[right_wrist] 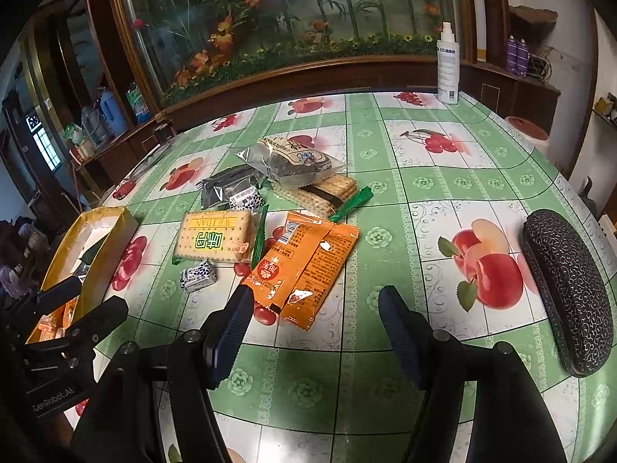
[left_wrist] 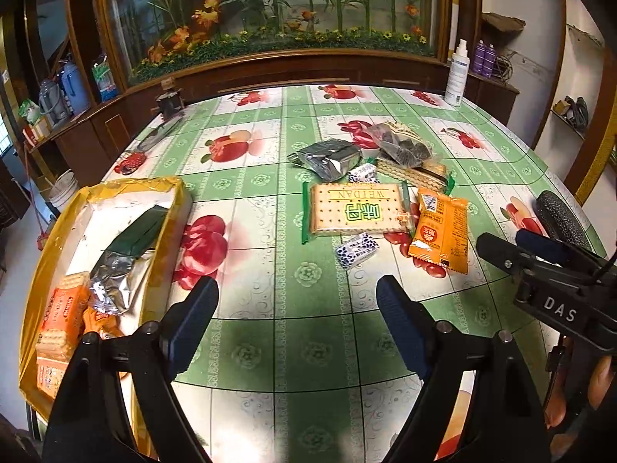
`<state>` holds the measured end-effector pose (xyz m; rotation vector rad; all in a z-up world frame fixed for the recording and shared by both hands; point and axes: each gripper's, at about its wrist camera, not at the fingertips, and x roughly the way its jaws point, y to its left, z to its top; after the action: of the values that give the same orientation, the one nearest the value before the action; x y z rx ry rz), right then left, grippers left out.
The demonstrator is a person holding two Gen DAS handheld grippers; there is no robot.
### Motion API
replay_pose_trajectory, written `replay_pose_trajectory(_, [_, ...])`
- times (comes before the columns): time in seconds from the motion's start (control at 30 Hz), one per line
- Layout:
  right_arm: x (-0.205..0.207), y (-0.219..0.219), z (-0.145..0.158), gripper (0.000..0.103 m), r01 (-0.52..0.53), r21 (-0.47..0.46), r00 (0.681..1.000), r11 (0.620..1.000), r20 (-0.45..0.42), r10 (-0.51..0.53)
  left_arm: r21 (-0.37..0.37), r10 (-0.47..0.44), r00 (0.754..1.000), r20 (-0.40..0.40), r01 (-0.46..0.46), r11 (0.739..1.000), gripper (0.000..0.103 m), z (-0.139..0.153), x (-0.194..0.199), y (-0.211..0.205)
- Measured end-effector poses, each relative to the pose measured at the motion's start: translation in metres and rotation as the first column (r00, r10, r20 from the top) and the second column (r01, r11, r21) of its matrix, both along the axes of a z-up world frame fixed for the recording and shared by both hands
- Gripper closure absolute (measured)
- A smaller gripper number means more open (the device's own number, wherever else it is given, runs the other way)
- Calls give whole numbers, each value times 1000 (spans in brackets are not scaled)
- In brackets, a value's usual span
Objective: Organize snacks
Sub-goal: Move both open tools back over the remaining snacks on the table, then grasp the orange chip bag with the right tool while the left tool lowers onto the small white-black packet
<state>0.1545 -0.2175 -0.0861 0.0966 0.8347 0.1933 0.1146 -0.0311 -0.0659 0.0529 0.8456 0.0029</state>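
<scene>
A loose heap of wrapped snacks lies near the middle of the desk (left_wrist: 270,193), which is covered by a green-and-white cloth printed with fruit. Within the heap, a clear-wrapped cracker pack with green lettering (left_wrist: 356,208) lies flat, with two overlapping orange foil sachets (right_wrist: 304,266) just beside it toward the right edge and a small white candy with dark spots (right_wrist: 198,275) at its near corner. Farther back sit a silver-grey foil packet (left_wrist: 327,158), a second spotted candy, a green-trimmed sleeve of crackers (right_wrist: 324,193) and a clear bag of dark pieces (right_wrist: 289,158) resting on that sleeve. At the left edge a shallow yellow cardboard box (left_wrist: 169,223) holds more orange cracker packs, a crumpled foil wrapper and a dark green packet. The left gripper (left_wrist: 297,293) hangs above bare cloth near the front edge, jaws spread, holding nothing. The right gripper (right_wrist: 314,301) is likewise spread wide, its left finger just at the near end of the orange sachets. A black patterned spectacle case (right_wrist: 567,289) lies by the right edge, and a white spray bottle (right_wrist: 447,61) stands at the far right corner.
</scene>
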Motion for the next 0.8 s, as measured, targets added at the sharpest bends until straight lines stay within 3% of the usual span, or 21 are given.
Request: replay_pose_trajectory(0.8, [62,35,-34,33,71,-58,993,996,-89,-76,-10,-140,988,-64,139,990,19,-28,41,-6])
